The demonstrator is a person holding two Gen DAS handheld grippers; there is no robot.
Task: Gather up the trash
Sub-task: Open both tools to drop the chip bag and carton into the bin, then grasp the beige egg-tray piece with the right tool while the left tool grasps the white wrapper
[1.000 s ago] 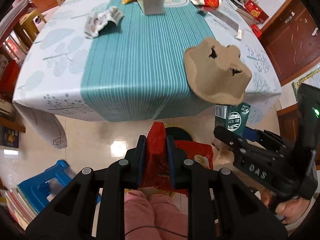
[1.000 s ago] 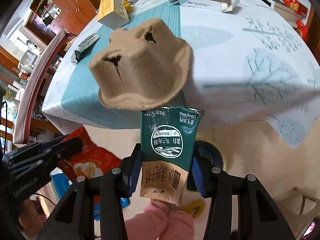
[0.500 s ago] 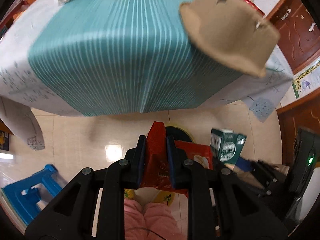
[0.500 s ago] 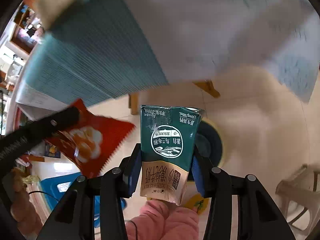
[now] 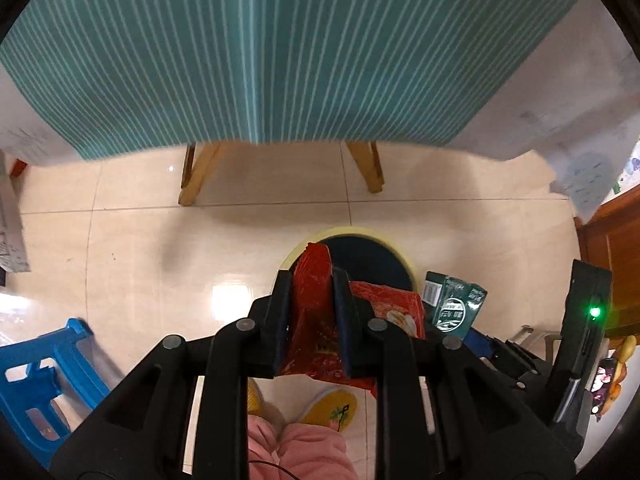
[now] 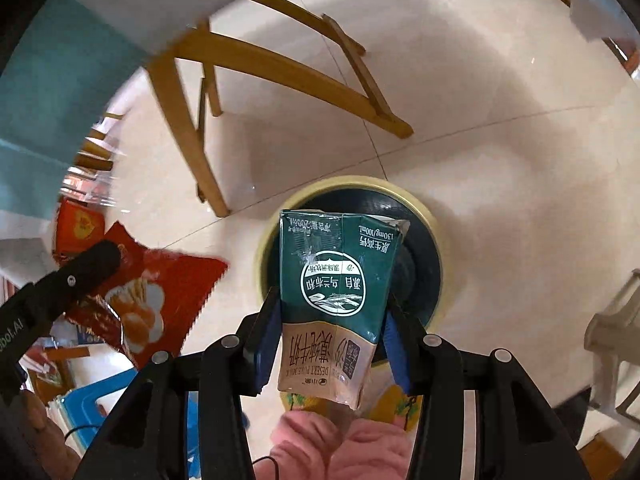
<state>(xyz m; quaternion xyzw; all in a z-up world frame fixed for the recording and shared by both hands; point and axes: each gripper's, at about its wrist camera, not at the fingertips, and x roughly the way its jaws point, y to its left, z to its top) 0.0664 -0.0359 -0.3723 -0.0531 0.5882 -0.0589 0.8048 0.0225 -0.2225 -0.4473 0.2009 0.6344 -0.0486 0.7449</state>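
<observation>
My left gripper (image 5: 310,276) is shut on a red snack wrapper (image 5: 314,312), which hangs over the near rim of a round bin (image 5: 362,256) with a yellow rim and dark inside. My right gripper (image 6: 332,296) is shut on a green milk carton (image 6: 338,276), held upright right above the same bin (image 6: 424,216). In the right wrist view the red wrapper (image 6: 160,292) shows at the left in the other gripper. In the left wrist view the carton (image 5: 452,304) shows at the right.
The table's teal striped cloth (image 5: 280,52) hangs overhead, with wooden legs (image 5: 196,176) behind the bin on a glossy tiled floor. A blue plastic stool (image 5: 36,376) stands at the left. Pink trouser legs (image 5: 296,452) and yellow slippers (image 5: 332,404) are below. A pale plastic chair (image 6: 612,320) is at the right.
Both grippers have come down from table height to just above the floor bin, each keeping its hold. The tabletop and the brown paper tray have slid out of view.
</observation>
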